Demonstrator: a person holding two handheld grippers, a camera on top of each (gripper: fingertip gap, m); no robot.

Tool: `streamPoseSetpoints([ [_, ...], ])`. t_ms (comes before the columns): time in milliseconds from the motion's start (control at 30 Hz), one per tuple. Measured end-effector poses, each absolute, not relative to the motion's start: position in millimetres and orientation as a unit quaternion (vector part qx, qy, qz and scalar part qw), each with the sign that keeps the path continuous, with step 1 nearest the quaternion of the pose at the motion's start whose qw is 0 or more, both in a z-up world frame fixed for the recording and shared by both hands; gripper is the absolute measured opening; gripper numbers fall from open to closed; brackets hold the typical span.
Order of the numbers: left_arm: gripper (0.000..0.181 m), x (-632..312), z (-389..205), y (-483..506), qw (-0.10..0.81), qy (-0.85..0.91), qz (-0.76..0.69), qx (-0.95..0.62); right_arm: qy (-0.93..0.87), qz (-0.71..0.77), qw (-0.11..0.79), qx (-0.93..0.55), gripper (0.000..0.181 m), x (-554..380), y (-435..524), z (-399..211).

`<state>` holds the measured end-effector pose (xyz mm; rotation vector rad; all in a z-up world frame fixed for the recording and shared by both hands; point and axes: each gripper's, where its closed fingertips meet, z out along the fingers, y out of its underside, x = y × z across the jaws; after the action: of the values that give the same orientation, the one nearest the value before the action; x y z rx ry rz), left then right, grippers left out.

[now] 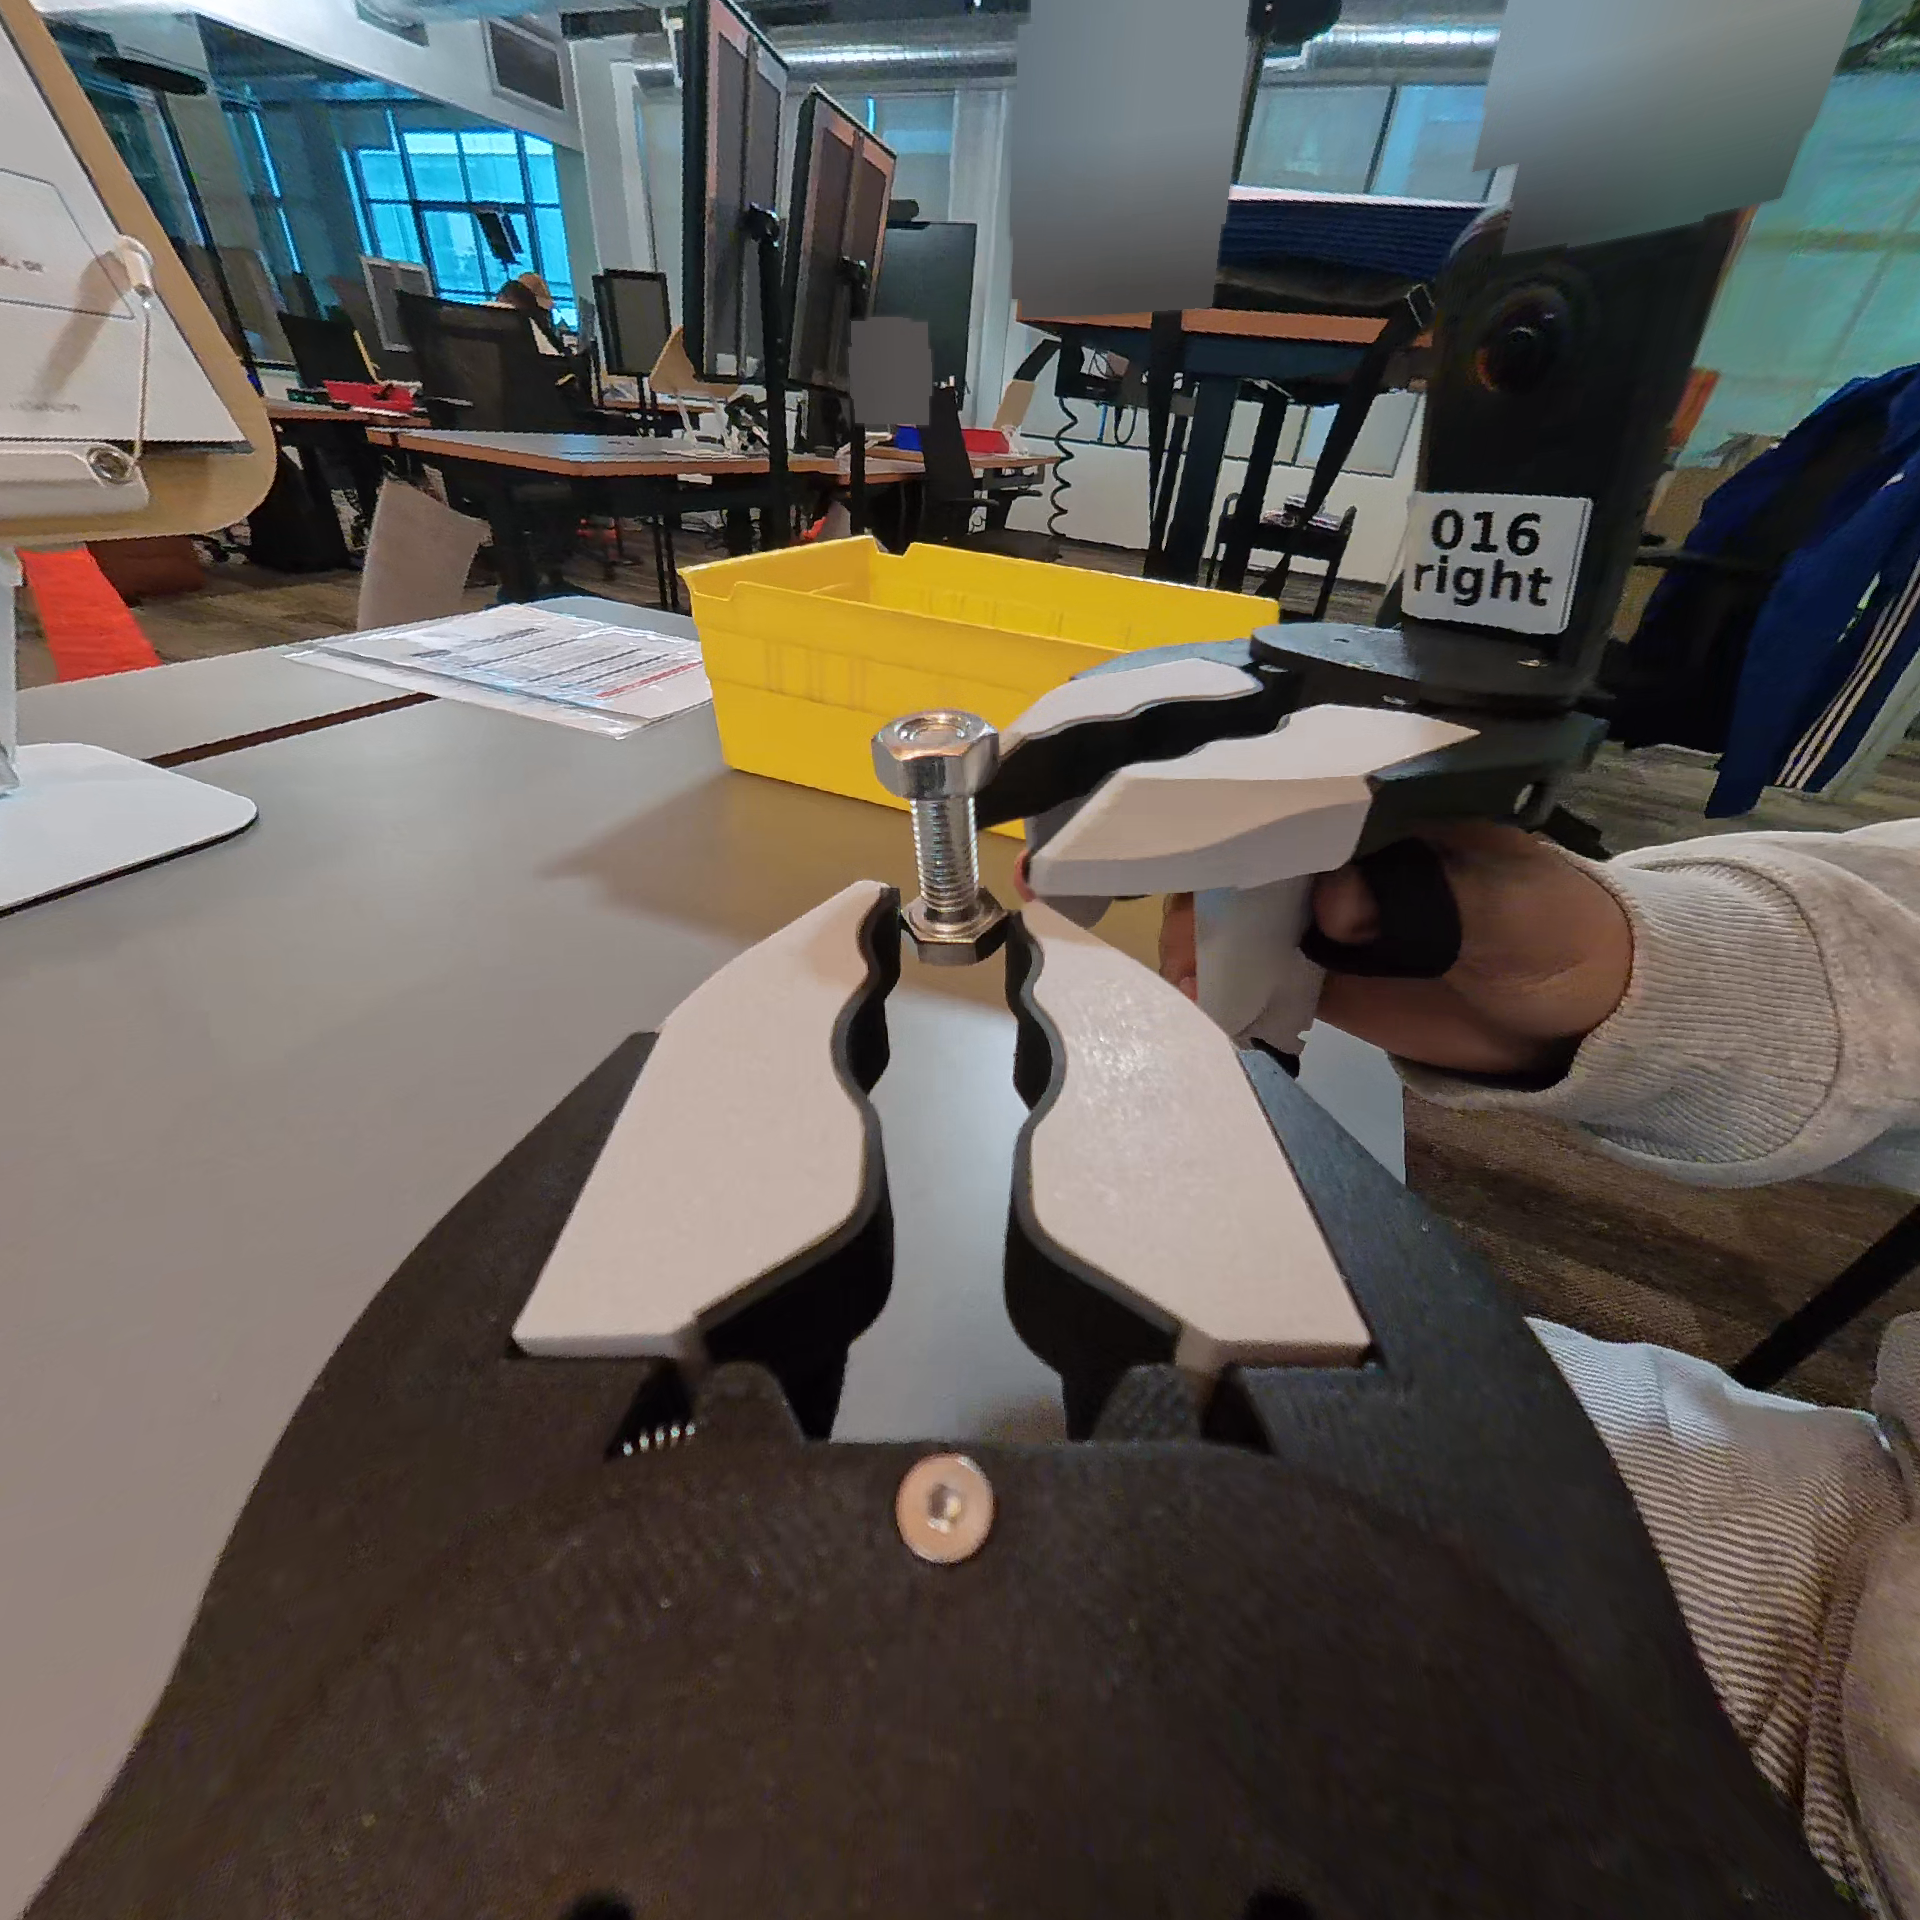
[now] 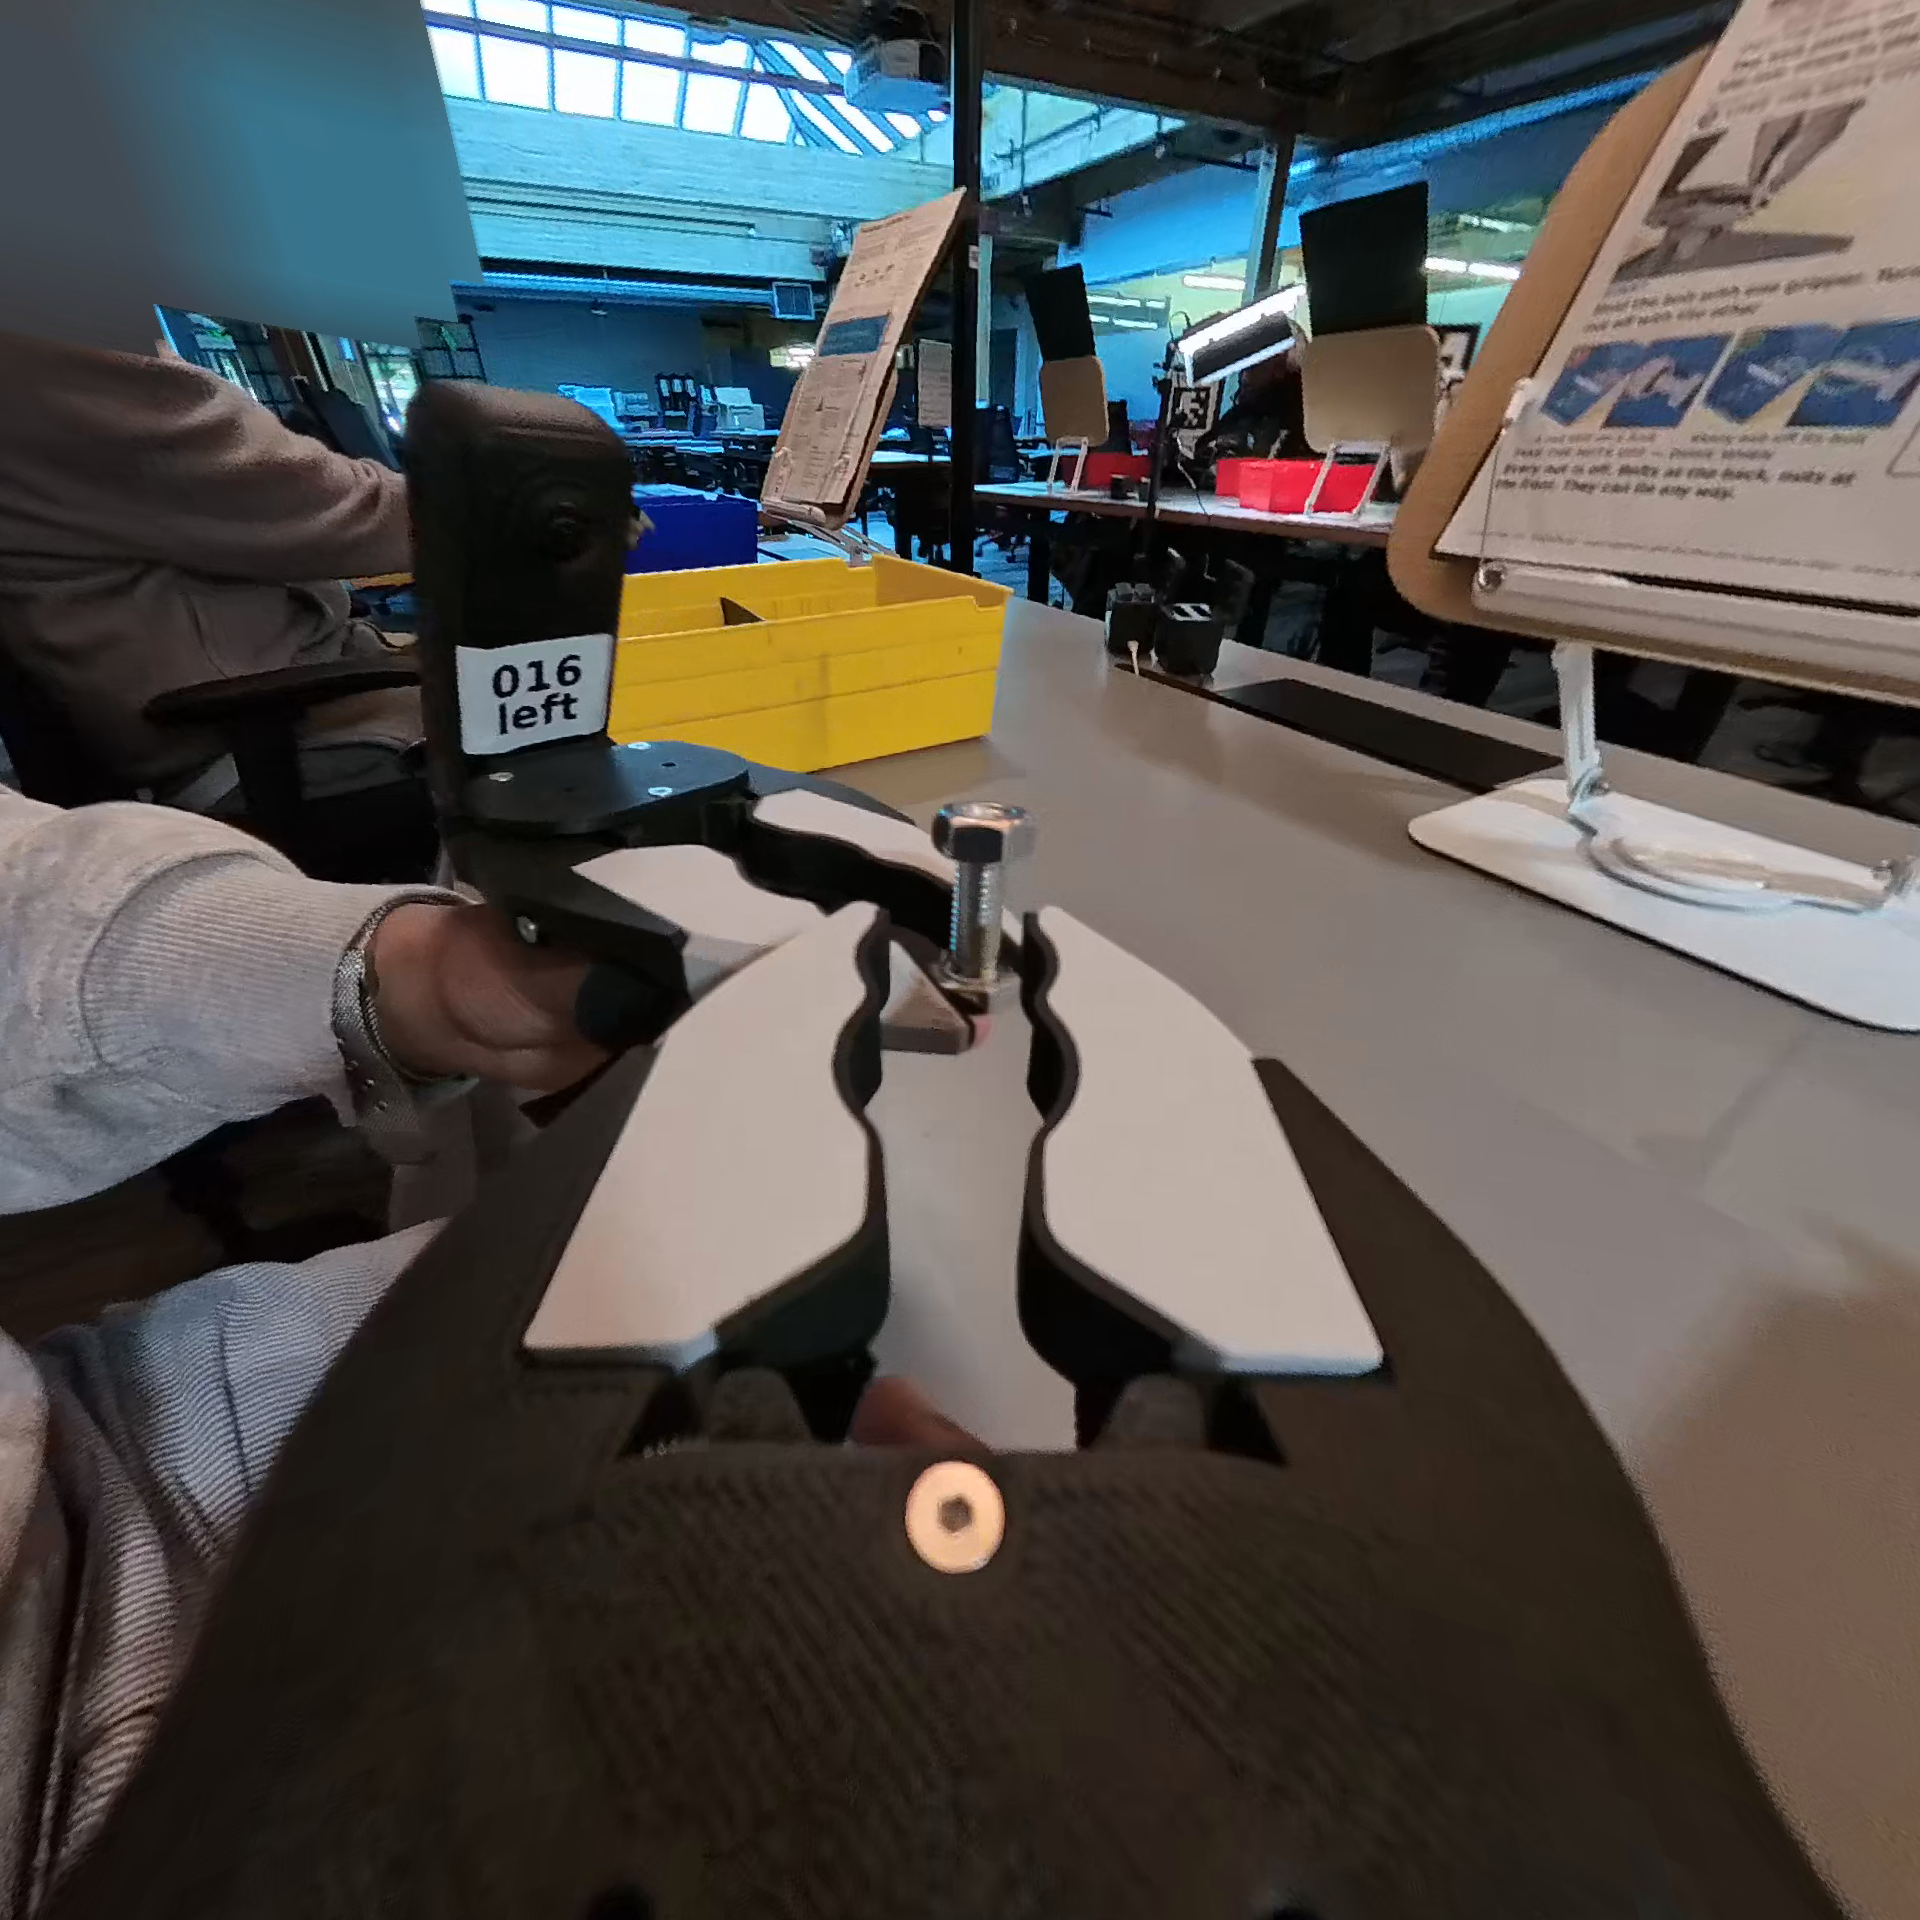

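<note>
A silver hex bolt (image 1: 943, 821) stands upright, head up, with a hex nut (image 1: 951, 928) at its lower end. My left gripper (image 1: 951, 920) is shut on the nut and holds the bolt just above the grey table (image 1: 312, 987). My right gripper (image 1: 1013, 805) comes in from the right, level with the shank. In the right wrist view its jaws (image 2: 956, 925) stand apart on either side of the bolt (image 2: 979, 904) without pressing it. The left gripper (image 2: 951, 966) shows there, coming from the left under the nut (image 2: 974, 982).
A yellow bin (image 1: 831, 665) with a divider stands behind the bolt; it also shows in the right wrist view (image 2: 810, 675). A document stand (image 1: 104, 312) is at the left, a laminated sheet (image 1: 520, 655) lies beside the bin. The person's sleeves flank the grippers. My two grippers' fingertips are within a few centimetres of each other.
</note>
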<state>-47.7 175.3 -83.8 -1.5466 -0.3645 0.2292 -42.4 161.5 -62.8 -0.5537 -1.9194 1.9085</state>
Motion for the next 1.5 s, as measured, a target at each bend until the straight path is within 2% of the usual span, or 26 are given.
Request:
streamPoseSetpoints([
  [167, 0.020, -44, -85, 178, 0.691, -0.153, 0.104, -0.699, -0.682, 0.681, 0.166, -0.208, 0.017, -44, 163, -67],
  [400, 0.020, -38, -86, 182, 0.685, -0.137, 0.108, -0.707, -0.679, 0.691, 0.145, -0.200, 0.017, -41, 160, -66],
  [500, 0.020, -37, -85, 183, 0.689, -0.137, 0.105, -0.704, -0.680, 0.691, 0.142, -0.198, 0.010, -40, 162, -65],
  [733, 0.021, -34, -84, 183, 0.695, -0.135, 0.095, -0.700, -0.681, 0.694, 0.132, -0.196, 0.009, -40, 163, -65],
  [1000, 0.033, -27, -84, 186, 0.697, -0.120, 0.065, -0.704, -0.689, 0.691, 0.122, -0.179, 0.009, -36, 161, -65],
  [1500, 0.031, -10, -78, 185, 0.718, -0.086, 0.001, -0.691, -0.689, 0.711, 0.060, -0.128, 0.009, -20, 161, -58],
])
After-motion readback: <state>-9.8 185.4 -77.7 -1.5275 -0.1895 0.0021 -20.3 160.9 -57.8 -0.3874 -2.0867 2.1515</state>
